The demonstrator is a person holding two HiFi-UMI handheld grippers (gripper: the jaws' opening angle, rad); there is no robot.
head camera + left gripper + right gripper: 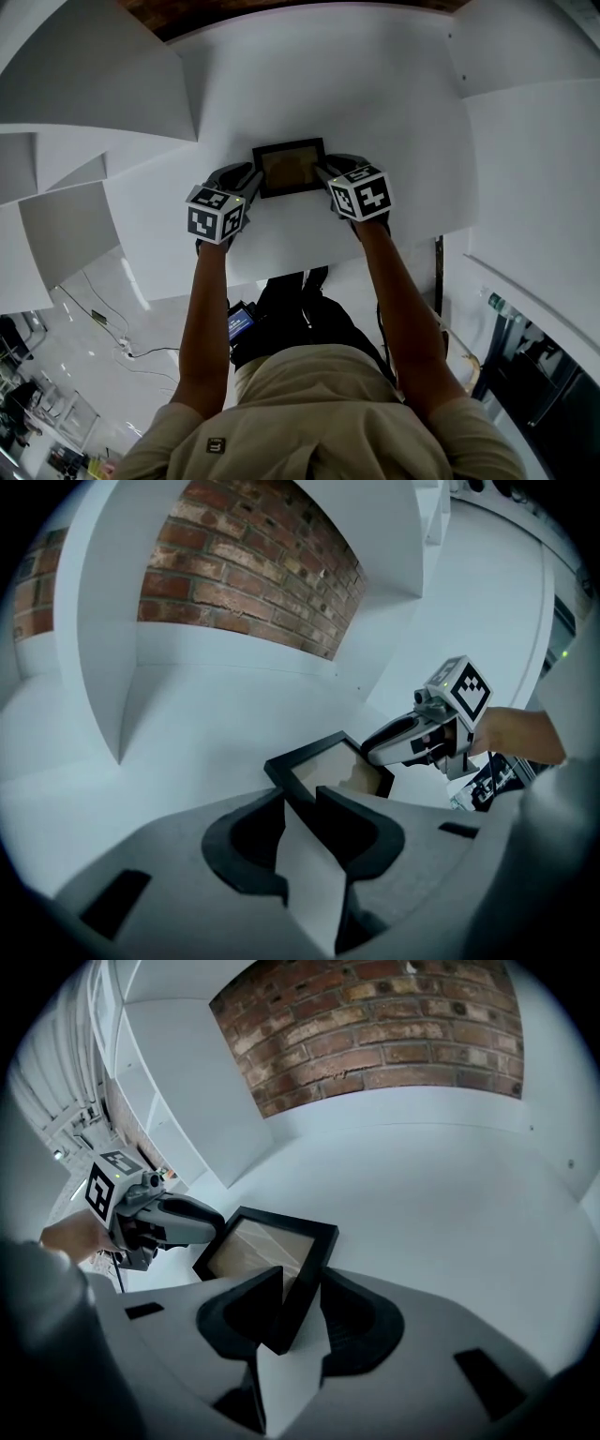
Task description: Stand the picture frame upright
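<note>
A black picture frame (291,169) with a brownish picture stands tilted back on the white table (375,94), held between both grippers. My left gripper (253,178) is at its left edge; in the left gripper view the frame's edge (292,782) sits pinched between the jaw tips (300,799). My right gripper (326,174) is at its right edge. In the right gripper view the frame (272,1251) passes between the jaws (302,1293), against the left one, with a white gap before the right one. Each gripper shows in the other's view, the right gripper (375,750) and the left gripper (211,1227).
White shelf panels (94,84) rise at the left of the table, and a white partition (103,621) stands on it. A brick wall (375,1026) lies behind. The table's near edge (309,267) is just in front of the person's body.
</note>
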